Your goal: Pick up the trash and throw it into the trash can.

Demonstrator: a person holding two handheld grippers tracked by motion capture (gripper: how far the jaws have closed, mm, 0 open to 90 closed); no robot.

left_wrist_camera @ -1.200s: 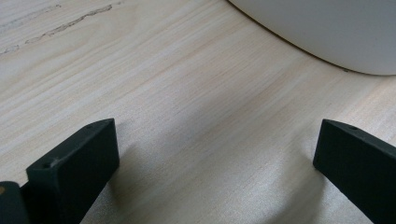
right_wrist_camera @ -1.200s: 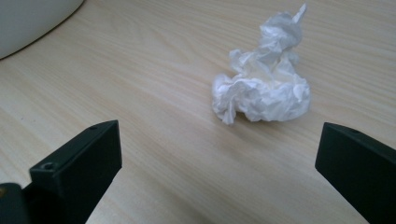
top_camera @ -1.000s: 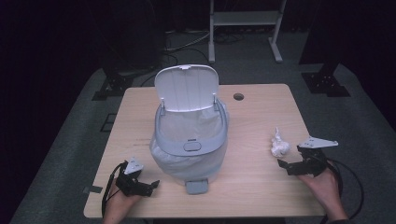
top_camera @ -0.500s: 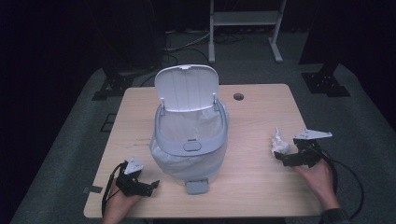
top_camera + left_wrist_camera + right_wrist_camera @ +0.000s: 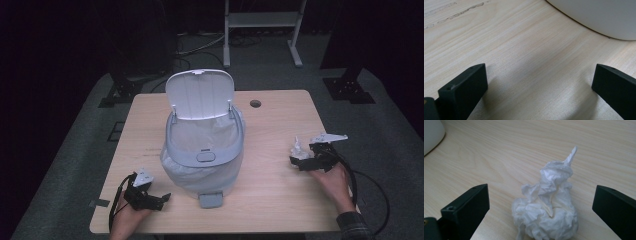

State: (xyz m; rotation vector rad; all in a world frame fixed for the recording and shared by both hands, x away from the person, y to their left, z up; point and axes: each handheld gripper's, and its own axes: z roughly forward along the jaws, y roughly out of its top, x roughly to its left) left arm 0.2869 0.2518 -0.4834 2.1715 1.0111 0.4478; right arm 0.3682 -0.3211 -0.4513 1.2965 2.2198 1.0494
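No writing is legible anywhere. Bare table point(image 5: 280, 165) lies around the open-lidded bin point(image 5: 202, 145) at frame centre. The right gripper point(image 5: 300, 163), at right of frame, stands jaws wide, straddling a crumpled tissue point(image 5: 547, 210) without touching it. The left gripper point(image 5: 162, 200), lower left, is equally wide and empty.

A light wooden table point(image 5: 280, 125) stood on grey carpet point(image 5: 75, 170), its grain running left to right. A small round hole point(image 5: 255, 103) sat near its far edge, right of centre. A bit of grey tape point(image 5: 99, 203) stuck out from the near left corner. Beyond the far edge stood a white metal frame point(image 5: 262, 20), with cables point(image 5: 200, 47) lying on the floor to its left. Black stand feet rested off the far right corner point(image 5: 348, 89) and the far left corner point(image 5: 120, 92). A dark floor plate point(image 5: 116, 131) lay just left of the table.
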